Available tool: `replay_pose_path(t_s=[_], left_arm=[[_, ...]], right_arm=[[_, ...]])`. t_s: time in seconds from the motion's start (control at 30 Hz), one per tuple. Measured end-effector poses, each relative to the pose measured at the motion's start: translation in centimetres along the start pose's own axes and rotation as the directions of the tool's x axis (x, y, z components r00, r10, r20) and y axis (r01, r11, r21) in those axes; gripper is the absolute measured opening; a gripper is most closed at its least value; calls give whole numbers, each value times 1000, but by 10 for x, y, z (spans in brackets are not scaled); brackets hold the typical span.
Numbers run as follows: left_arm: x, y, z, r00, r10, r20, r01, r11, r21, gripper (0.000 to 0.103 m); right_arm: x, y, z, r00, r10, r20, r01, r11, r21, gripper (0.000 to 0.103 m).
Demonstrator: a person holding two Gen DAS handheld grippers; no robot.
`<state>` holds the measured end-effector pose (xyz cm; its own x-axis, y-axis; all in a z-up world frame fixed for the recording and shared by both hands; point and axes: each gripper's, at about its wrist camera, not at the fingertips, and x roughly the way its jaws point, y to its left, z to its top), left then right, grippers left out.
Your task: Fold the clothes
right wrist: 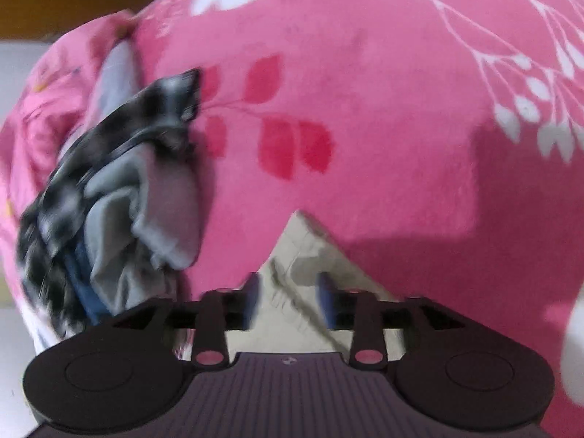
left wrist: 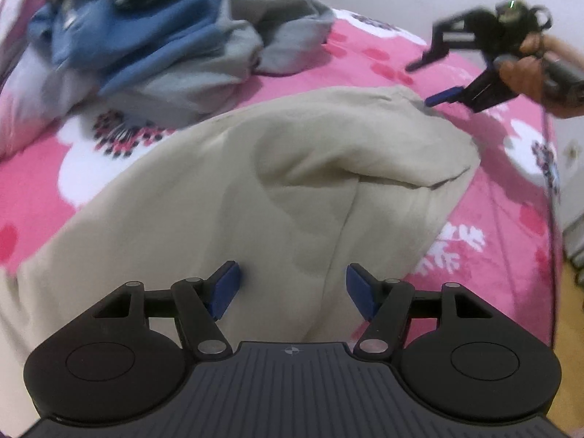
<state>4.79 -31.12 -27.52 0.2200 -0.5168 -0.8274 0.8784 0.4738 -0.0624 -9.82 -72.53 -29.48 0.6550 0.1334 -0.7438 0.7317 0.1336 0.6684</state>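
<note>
**Beige garment spread on the pink bed, both grippers open over it**

A large beige cotton garment (left wrist: 292,182) lies across the pink floral fleece blanket (left wrist: 365,54) that covers the bed. In the left wrist view it fills the middle and lower left of the picture, loosely laid, with one soft fold running across its right part and a seam down the centre. In the right wrist view only a pointed corner of the same garment (right wrist: 303,248) shows, its stitched hem lying flat on the blanket (right wrist: 365,109).

The left gripper (left wrist: 292,288) hangs above the near part of the garment. Its jaws stand wide; the blue pads (left wrist: 226,288) are well apart and nothing is pressed between them.

The right gripper (left wrist: 423,84) appears in the left wrist view at the garment's far right corner, held by a person's hand (left wrist: 522,73). Its jaws are parted, the lower blue tip just at the edge of the cloth. From its own camera the right gripper (right wrist: 288,299) is blurred, with the beige corner lying between the separated pads, which do not clamp it.

Beyond the garment, near the head of the bed, sits a crumpled pile of blue, grey and black-and-white checked clothes (left wrist: 164,36), apart from the beige piece. The same pile (right wrist: 109,200) fills the left of the right wrist view.
</note>
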Motion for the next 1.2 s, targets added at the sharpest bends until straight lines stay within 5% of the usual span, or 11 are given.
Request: replay_pose_path(t_s=[0.2,0.4,0.43,0.5,0.53,0.63,0.8,0.9,1.03,1.1,1.2], left_arm=[[2,-7,8,1000,5,10,-6,999,47,65],[-5,-12,9,999,-11,31,8,997,75,65],[-6,-14,10,999,-12,35,10,997,75,65],[-6,-18,9,999,-10,41,7,997,77,65],[-4,-21,9,999,-9,39,5,997,83,65],[3,-30,10,999,-3,45,-3,993,117,65],[20,-39,14,999,-26,40,21,991,129,64],[27,-47,15,999,-19,43,11,985,171,62],[29,-48,17,999,-3,53,-6,985,172,35],[21,-42,20,998,-21,57,14,991,133,8],[-1,-36,25,994,-76,81,70,994,81,4]], right_arm=[[-10,13,-31,997,-77,-28,69,975,-212,61],[19,22,-51,978,-188,-90,136,904,-406,59],[22,23,-53,976,-199,-93,140,892,-430,53],[23,30,-60,968,-232,-95,156,854,-496,19],[23,33,-61,966,-240,-99,157,844,-512,17],[10,46,-57,978,-195,-77,130,850,-511,12],[-26,60,-24,999,-12,-38,0,952,-305,12],[-34,60,-11,998,47,-50,-56,980,-193,11],[-34,57,-8,996,49,-69,-58,990,-129,11],[-33,57,-9,996,48,-71,-56,992,-112,11],[-45,56,-15,998,27,-53,-34,989,-144,11]])
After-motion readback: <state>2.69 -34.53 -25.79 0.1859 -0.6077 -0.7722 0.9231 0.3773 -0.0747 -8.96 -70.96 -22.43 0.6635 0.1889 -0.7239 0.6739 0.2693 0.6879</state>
